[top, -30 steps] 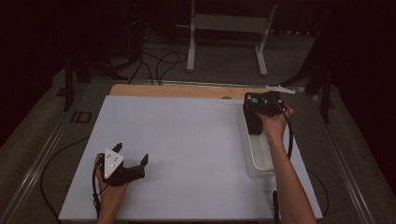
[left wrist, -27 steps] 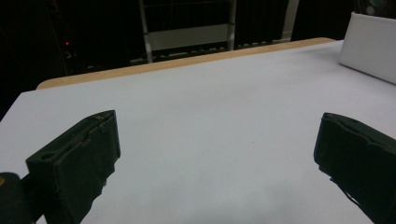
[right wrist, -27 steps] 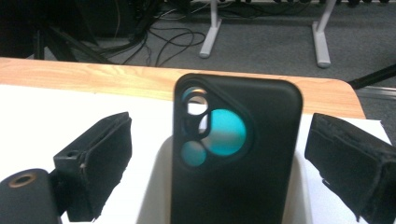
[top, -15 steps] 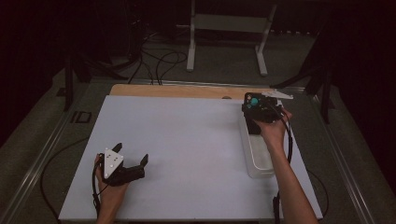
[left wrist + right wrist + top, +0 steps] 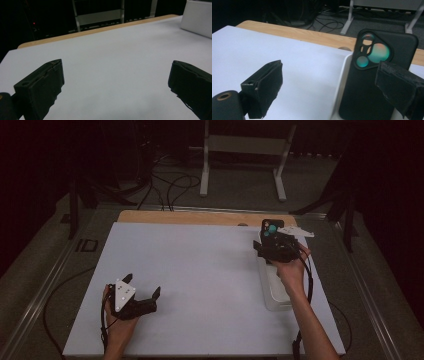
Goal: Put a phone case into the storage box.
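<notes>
Low on the white desk (image 5: 200, 270) at near left, left gripper (image 5: 141, 300), fingers spread wide with nothing between. At far right, right gripper (image 5: 270, 249), fingers likewise parted, gripping nothing, beside the black phone case (image 5: 372, 82) standing upright in the clear plastic bin (image 5: 272, 287).

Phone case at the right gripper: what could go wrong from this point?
The black phone case stands upright at the near-white tray's rim, and the right gripper has its jaws wide apart around it. One pad is close in front of the case; the other is well clear, so closing might push or tip the case rather than pinch it. The left gripper rests open, too far off to steady the tray.
</notes>
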Available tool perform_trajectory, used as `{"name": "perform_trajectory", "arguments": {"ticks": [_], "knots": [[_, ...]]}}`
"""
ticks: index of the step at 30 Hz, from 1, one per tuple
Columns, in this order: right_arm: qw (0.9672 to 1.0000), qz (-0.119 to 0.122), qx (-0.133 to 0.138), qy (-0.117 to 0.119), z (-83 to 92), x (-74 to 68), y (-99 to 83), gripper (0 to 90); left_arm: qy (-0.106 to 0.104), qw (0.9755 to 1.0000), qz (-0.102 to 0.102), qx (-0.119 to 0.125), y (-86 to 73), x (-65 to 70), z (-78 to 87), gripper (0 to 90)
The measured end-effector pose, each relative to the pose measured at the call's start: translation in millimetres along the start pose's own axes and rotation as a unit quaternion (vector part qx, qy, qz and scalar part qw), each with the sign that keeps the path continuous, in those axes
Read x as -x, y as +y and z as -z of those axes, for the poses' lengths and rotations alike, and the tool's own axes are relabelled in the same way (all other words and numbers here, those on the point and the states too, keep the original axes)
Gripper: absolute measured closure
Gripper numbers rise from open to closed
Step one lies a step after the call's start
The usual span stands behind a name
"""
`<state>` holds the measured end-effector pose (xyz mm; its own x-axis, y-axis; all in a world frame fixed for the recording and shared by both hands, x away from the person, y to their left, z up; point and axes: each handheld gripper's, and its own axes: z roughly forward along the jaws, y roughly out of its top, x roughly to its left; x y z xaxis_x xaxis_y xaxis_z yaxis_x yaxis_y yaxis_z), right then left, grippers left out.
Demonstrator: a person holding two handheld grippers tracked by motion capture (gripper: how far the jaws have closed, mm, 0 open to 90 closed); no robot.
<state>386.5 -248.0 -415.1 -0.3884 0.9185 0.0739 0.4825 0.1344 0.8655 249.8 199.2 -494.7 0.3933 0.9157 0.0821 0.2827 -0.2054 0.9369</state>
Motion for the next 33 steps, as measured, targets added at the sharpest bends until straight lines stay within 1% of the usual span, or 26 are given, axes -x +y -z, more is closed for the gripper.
{"name": "perform_trajectory", "arguments": {"ticks": [1, 3, 5, 6, 8, 9, 10, 12, 17, 19, 20, 25, 27, 30, 31, 33], "knots": [[1.0000, 0.003, 0.003, 0.006, 4.5, -4.5, -2.3, 7.4, 0.000, 1.0000, -0.006, -0.002, 0.1, 1.1, -0.2, 0.8], [0.9999, 0.004, 0.003, 0.011, 6.7, -6.7, -3.4, 7.4, 0.002, 0.9999, -0.015, -0.003, 0.4, 3.5, -0.6, 0.8], [0.9998, 0.010, 0.006, 0.019, 12.7, -12.4, -7.5, 7.4, 0.000, 0.9998, -0.020, -0.003, 0.8, 5.2, -0.7, 0.8], [0.9998, 0.010, 0.006, 0.019, 12.7, -12.4, -7.5, 7.4, 0.000, 0.9998, -0.020, -0.003, 0.8, 5.2, -0.7, 0.8], [0.9996, 0.012, 0.009, 0.024, 16.3, -15.5, -10.6, 7.4, 0.000, 0.9998, -0.018, -0.002, 0.9, 4.9, -0.5, 0.8], [0.9994, 0.013, 0.011, 0.031, 20.5, -18.0, -14.2, 7.4, 0.000, 0.9998, -0.018, -0.003, 1.0, 4.5, -0.2, 0.8], [0.9994, 0.013, 0.011, 0.031, 20.5, -18.0, -14.2, 7.4, 0.001, 0.9998, -0.017, -0.002, 1.0, 4.0, 0.0, 0.8], [0.9992, 0.011, 0.011, 0.037, 24.5, -20.2, -18.6, 7.5, 0.000, 0.9999, -0.015, -0.002, 1.2, 2.9, 0.7, 0.8], [0.9989, 0.005, 0.016, 0.044, 33.4, -22.9, -29.3, 7.5, -0.002, 1.0000, -0.007, 0.000, 2.1, -0.2, 2.6, 0.8], [0.9986, 0.006, 0.021, 0.049, 38.8, -25.2, -34.4, 8.0, -0.009, 0.9999, -0.005, -0.001, 3.2, -2.1, 4.1, 0.8], [0.9986, 0.006, 0.021, 0.049, 38.8, -25.2, -34.4, 8.0, -0.009, 0.9999, -0.005, -0.001, 3.2, -2.1, 4.1, 0.8], [0.9982, 0.007, 0.024, 0.054, 47.1, -28.7, -43.9, 8.0, -0.023, 0.9997, -0.005, -0.007, 4.8, -5.1, 6.6, 0.8], [0.9982, 0.009, 0.027, 0.053, 51.0, -30.2, -48.1, 8.0, -0.027, 0.9996, -0.002, -0.008, 5.4, -6.9, 7.3, 0.8], [0.9976, 0.013, 0.032, 0.061, 56.3, -32.3, -56.3, 8.0, -0.036, 0.9993, 0.003, -0.011, 5.7, -9.5, 8.9, 0.8], [0.9977, 0.017, 0.034, 0.056, 59.2, -33.6, -63.0, 8.1, -0.042, 0.9990, 0.007, -0.012, 5.7, -11.5, 10.1, 0.8], [0.9976, 0.017, 0.036, 0.057, 60.9, -34.1, -66.3, 8.1, -0.045, 0.9989, 0.007, -0.013, 5.8, -12.5, 10.9, 0.8]]}}
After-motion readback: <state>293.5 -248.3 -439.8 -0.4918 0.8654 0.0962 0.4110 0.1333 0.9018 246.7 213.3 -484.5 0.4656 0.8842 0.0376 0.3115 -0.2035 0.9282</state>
